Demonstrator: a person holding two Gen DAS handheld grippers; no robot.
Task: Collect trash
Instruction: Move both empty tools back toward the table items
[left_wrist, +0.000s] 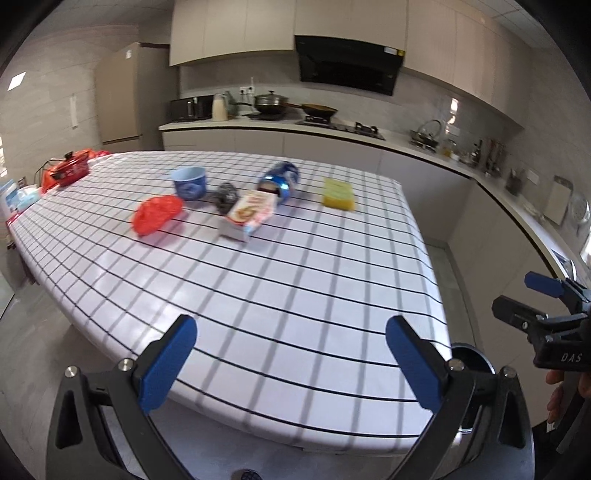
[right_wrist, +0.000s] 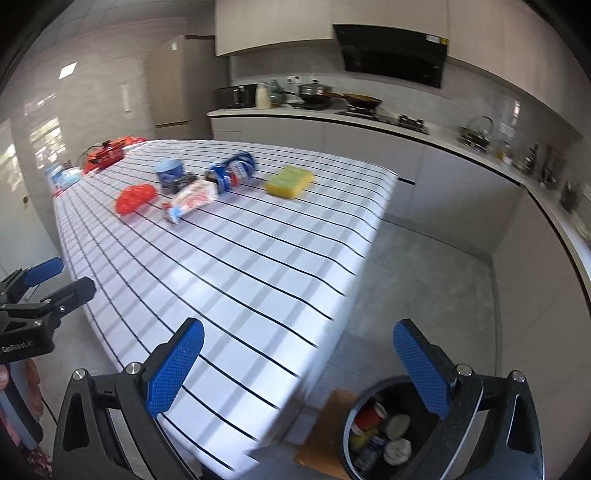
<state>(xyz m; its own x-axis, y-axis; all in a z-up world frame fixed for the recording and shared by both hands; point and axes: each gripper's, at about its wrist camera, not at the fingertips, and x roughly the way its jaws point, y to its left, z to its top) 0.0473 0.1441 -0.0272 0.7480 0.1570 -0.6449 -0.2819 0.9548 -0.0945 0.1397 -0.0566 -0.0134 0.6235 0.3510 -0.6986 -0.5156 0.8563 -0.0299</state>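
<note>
Several pieces of trash lie grouped on the far half of the desk: a crumpled red bag, a blue paper cup, a dark crumpled wad, a flattened snack box and a crushed blue can. The can touches the far end of the box; the wad sits between cup and box. A yellow sponge lies apart to the right; whether it counts as trash cannot be told.

The trash bin stands on the floor at the near right corner of the desk, already holding discarded items.

Both tools hover at the near edge, well apart from the items. The left gripper has its fingers spread wide and holds nothing. The right gripper is likewise spread and empty, positioned partly above the bin.

Recommended procedure for the step in hand, reaching for a first item:
1. Select an item at the edge of the group, such as the red bag, to avoid disturbing its neighbours.
2. Approach low, with the fingers straddling the item.
3. Close on the bulk of the crumpled material, not a loose flap.
4. Lift clear before carrying to the bin.
</note>
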